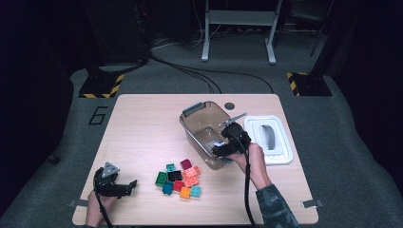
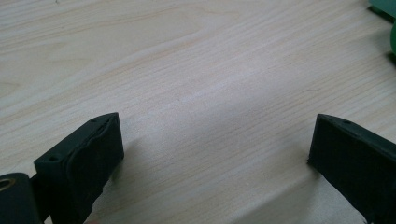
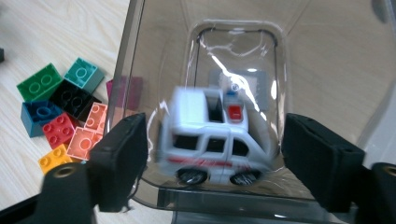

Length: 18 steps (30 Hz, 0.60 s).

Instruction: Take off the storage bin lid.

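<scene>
Jaws of the right gripper [image 3: 212,158] stand apart on either side of a white toy car [image 3: 215,140], which sits blurred between them with a gap at each pad, so it is released rather than gripped. No earlier view tells more. The car lies inside the clear plastic bin [image 1: 190,130], near the bin's corner closest to the person, at the middle of the desk [image 1: 142,123]. Its long axis runs across the right gripper view, from one jaw towards the other, wheels down, its front towards the right jaw. The left gripper [image 1: 124,188] rests open and empty near the desk's front left corner.
</scene>
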### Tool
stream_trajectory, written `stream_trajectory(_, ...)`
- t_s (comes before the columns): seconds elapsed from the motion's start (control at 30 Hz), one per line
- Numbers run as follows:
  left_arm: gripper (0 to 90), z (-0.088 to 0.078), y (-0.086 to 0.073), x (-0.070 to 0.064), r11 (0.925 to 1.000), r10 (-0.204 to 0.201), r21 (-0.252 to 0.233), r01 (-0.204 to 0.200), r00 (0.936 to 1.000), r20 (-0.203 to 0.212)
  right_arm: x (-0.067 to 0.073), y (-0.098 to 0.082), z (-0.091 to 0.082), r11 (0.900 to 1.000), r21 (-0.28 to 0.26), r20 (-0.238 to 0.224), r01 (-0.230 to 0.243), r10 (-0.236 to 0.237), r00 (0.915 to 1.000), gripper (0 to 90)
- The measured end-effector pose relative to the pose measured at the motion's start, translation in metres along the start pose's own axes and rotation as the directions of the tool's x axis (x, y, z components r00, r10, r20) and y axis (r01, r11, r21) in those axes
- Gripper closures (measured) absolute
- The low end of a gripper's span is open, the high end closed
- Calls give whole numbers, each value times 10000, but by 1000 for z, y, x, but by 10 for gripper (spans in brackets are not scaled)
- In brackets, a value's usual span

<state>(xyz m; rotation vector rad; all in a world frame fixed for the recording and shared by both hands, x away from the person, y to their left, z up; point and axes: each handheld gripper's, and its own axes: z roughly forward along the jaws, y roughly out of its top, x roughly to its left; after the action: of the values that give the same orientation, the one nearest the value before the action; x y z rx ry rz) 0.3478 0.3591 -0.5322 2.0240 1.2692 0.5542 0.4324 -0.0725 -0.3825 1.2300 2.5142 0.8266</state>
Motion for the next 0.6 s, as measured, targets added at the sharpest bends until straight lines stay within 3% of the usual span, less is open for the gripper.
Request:
stream_trajectory(0.33, 33, 0, 0, 0, 10000, 2, -8, -2, 10000, 9, -7, -11, -25, 9942, -1049, 118, -249, 263, 9996, 110)
stream_trajectory(0.6, 33, -1, 0, 0, 10000, 30, 68, -30, 10000, 24, -16, -42, -45, 9785, -1981, 426, -573, 670, 9968, 41)
